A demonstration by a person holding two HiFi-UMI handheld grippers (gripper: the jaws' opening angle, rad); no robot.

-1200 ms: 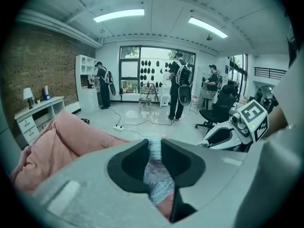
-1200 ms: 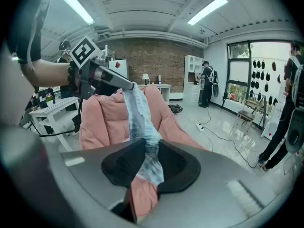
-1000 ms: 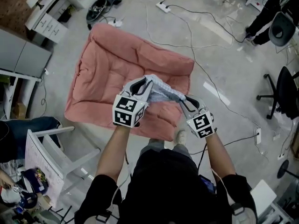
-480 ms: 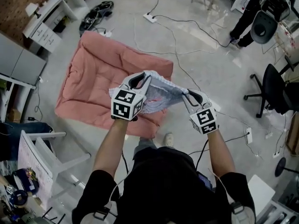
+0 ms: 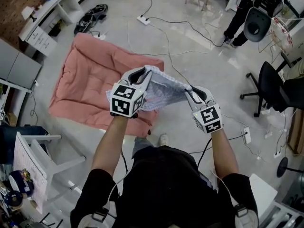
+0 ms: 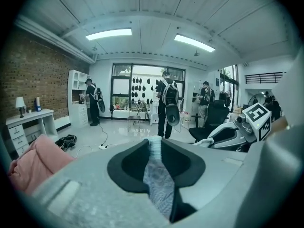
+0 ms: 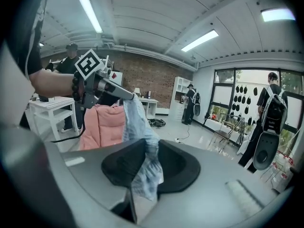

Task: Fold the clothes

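Note:
A light blue-white patterned garment (image 5: 164,91) hangs stretched between both grippers, held up in the air above the floor. My left gripper (image 5: 145,72) is shut on one end of the cloth (image 6: 159,184), which runs up between its dark pads. My right gripper (image 5: 188,90) is shut on the other end (image 7: 145,167), and the fabric trails from it toward the left gripper (image 7: 102,82). A pink quilted mat (image 5: 97,82) lies on the floor below and to the left, also seen as a pink mat (image 7: 102,125) in the right gripper view.
Cables and power strips (image 5: 142,19) run across the grey floor. White desks and drawers (image 5: 45,13) stand at the upper left, a white chair (image 5: 33,153) at the lower left, office chairs (image 5: 268,87) at the right. People (image 6: 166,101) stand near the far windows.
Both grippers have risen with the garment held between them, and it now hangs higher over the floor. The pink mat has slid left and down in the head view.

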